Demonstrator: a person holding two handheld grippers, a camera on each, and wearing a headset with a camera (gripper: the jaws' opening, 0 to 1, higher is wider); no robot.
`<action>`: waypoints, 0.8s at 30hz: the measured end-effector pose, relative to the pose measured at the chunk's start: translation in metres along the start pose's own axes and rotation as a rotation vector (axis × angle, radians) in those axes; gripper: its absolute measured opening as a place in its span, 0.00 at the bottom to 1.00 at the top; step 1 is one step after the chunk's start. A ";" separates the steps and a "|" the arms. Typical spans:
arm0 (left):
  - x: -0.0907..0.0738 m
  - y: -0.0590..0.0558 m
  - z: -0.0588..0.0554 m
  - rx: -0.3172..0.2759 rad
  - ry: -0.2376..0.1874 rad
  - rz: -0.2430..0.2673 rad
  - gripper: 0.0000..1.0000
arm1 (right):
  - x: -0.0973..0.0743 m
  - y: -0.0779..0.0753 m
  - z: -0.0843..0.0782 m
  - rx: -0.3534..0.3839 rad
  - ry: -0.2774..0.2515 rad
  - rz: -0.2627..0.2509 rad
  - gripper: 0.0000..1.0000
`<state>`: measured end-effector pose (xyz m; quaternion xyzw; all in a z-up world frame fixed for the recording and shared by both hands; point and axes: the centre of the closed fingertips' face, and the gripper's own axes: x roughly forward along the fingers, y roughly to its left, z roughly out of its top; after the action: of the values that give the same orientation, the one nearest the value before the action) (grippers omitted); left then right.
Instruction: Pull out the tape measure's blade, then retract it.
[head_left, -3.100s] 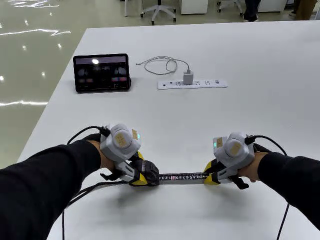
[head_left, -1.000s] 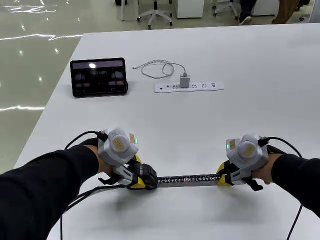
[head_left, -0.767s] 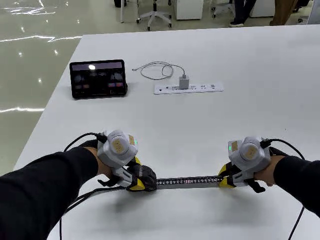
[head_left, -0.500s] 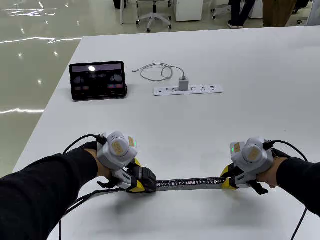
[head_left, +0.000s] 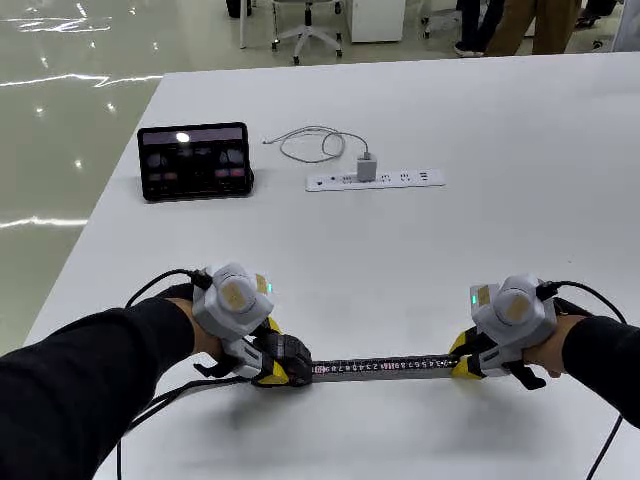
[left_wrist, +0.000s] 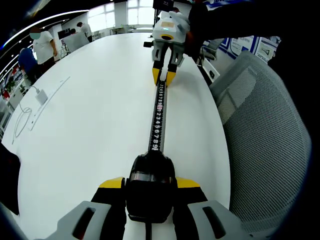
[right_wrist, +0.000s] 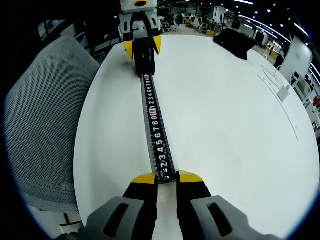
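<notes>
Head view first: where's your tape measure (head_left: 290, 356)?
— At 6 o'clock on the desk (head_left: 400, 250). Your left tool (left_wrist: 150, 183) is closed around the case; your right tool (right_wrist: 167, 178) is pinched on the tip of the blade (right_wrist: 154, 120), out toward 3 o'clock.
— How will it handle?
— The case looks hard and chunky, so grip its flat sides. The blade is thin, springy steel, likely to kink or whip back; I'd hold it by the hook end.
</notes>
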<state>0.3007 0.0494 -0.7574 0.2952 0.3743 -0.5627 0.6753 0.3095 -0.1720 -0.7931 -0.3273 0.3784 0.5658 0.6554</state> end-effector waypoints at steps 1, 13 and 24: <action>0.000 0.000 0.000 0.000 0.000 0.000 0.32 | -0.001 0.000 -0.001 0.002 0.001 0.000 0.08; 0.000 0.000 0.000 0.000 0.001 0.005 0.32 | -0.007 -0.002 -0.011 0.012 0.010 -0.009 0.08; 0.000 0.001 0.000 -0.001 0.000 0.005 0.32 | -0.010 -0.003 -0.016 0.016 0.015 -0.012 0.09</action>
<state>0.3013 0.0491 -0.7575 0.2958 0.3740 -0.5609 0.6768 0.3096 -0.1909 -0.7925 -0.3284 0.3859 0.5563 0.6585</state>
